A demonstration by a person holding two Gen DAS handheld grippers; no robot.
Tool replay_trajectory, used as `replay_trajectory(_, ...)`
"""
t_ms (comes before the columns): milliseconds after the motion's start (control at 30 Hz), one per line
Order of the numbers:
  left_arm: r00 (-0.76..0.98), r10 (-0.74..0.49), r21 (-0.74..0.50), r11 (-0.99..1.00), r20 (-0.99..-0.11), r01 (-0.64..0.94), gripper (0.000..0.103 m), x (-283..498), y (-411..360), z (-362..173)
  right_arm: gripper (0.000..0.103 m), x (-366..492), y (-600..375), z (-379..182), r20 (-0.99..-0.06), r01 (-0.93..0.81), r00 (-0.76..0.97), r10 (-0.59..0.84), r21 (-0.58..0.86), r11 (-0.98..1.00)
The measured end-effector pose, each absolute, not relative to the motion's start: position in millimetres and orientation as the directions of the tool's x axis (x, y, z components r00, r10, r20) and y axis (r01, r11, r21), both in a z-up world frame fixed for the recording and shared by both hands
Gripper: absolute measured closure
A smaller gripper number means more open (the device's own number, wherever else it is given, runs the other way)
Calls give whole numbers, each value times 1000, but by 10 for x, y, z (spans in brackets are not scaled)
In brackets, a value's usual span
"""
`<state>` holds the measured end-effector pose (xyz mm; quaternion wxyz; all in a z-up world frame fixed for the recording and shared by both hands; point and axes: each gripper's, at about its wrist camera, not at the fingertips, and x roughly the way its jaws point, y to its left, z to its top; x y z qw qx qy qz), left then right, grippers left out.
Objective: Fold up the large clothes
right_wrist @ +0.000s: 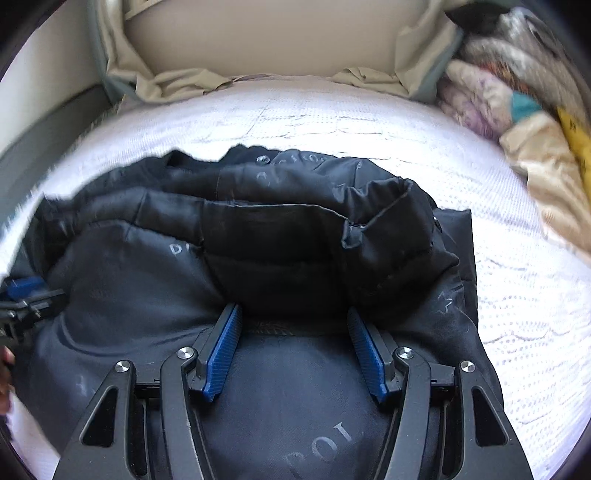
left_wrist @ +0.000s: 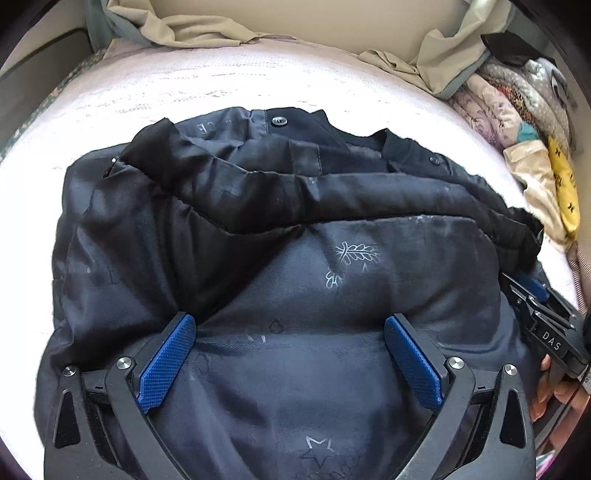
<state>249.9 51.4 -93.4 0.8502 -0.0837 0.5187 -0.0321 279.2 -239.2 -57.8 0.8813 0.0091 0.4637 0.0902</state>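
Dark navy padded jacket (left_wrist: 295,258) bunched on white bed (left_wrist: 184,92), long axis crosswise.
Left tool (left_wrist: 290,354) and right tool (right_wrist: 293,350) hover open over its near edge, holding nothing.

A: From where is the left wrist view taken?

B: From just above the dark navy padded jacket (left_wrist: 280,266), angled steeply down across the white textured bedspread (left_wrist: 184,92) towards the beige headboard (left_wrist: 295,22).

A: And the right wrist view?

B: The same jacket (right_wrist: 258,236) is seen equally near, from its other side. Jacket, bedspread (right_wrist: 517,295) and headboard (right_wrist: 280,37) are shared.
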Motion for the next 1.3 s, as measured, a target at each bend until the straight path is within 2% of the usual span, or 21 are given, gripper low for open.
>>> replay_trajectory(100,457,-181,-222,974,-871,-37,1,2481,586,-784,29,2790,-2420,-394,-822,-151,526,218,161,975)
replay_trajectory(300,497,-268,-355,931,-825,-88,1,2455,932,-462,29,2693,-2451,-27,-781,-156,550,297,253,955)
replay_trajectory(533,563,-333,-507,842,-757,-183,1,2333,1515,-248,29,2603,-2588,258,-749,-132,591,301,278,951)
replay_trajectory(833,534,-402,-604,746,-744,-281,1,2149,1993,-484,29,2492,-2881,393,-735,-80,600,316,338,938)
replay_trajectory(1033,489,-490,-676,649,-722,-348,1,2037,2179,-824,28,2426,-2998,378,-743,-54,582,330,369,928)
replay_trajectory(1300,387,-525,-652,637,-758,-411,1,1948,2138,-1274,28,2316,-3096,393,-740,-22,587,328,390,920)
